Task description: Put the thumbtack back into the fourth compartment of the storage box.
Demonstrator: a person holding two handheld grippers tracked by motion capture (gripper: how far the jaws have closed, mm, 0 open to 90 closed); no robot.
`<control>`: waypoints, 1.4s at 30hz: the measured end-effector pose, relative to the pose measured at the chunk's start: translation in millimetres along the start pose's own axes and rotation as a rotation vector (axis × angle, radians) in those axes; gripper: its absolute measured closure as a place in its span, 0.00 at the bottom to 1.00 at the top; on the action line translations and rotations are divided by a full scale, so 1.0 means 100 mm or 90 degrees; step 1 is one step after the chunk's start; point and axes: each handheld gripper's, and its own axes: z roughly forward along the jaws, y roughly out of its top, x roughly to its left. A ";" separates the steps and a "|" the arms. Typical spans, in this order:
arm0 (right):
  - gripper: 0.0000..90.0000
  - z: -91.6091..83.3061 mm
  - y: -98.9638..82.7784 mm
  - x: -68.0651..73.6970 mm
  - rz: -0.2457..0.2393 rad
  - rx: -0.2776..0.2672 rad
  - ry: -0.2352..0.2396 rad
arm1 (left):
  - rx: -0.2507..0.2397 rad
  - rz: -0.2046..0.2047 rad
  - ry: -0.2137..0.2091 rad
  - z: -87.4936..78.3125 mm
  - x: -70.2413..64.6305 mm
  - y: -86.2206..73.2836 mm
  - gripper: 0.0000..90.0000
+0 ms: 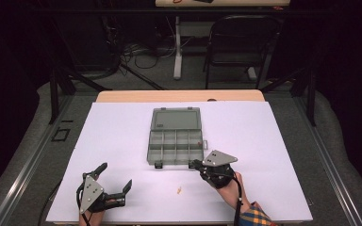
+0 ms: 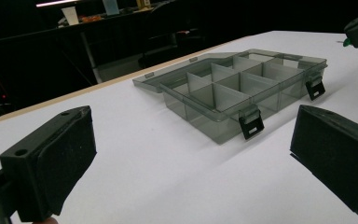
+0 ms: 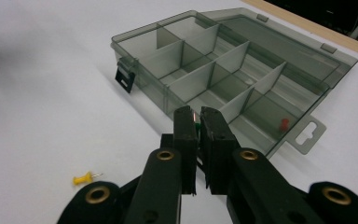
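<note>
Carrying what looks like a green pushpin (image 3: pixel 196 116) pinched in its closed fingers, the right gripper (image 1: pixel 198 164) next needs a compartment of the organizer box (image 1: pixel 175 141) at twelve o'clock, while the left gripper (image 1: pixel 115 178) rests open-fingered.

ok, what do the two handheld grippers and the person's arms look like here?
Both are black two-jaw units. The left gripper and right gripper each carry a grey three-cornered plate with small holes on top. Jaws end in blocky black pads; brass-coloured pivot bushings show on the linkage. A black cable trails from the right one. A yellow and blue plaid sleeve covers the right forearm.
</note>
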 end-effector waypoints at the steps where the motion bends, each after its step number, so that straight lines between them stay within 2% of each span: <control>1: 0.95 0.01 0.01 -0.01 0.001 -0.002 -0.002 | 0.003 -0.001 -0.001 0.00 0.00 0.00 0.00; 22: 0.95 0.06 0.17 -0.26 0.009 -0.029 -0.043 | 0.000 0.003 0.003 0.00 0.00 0.01 0.00; 35: 0.95 0.22 0.26 -0.41 0.013 -0.022 -0.052 | 0.000 0.001 0.003 0.00 0.00 0.00 0.00; 42: 0.95 0.34 0.27 -0.51 0.026 -0.010 -0.059 | -0.002 0.001 0.003 -0.01 -0.01 0.01 0.00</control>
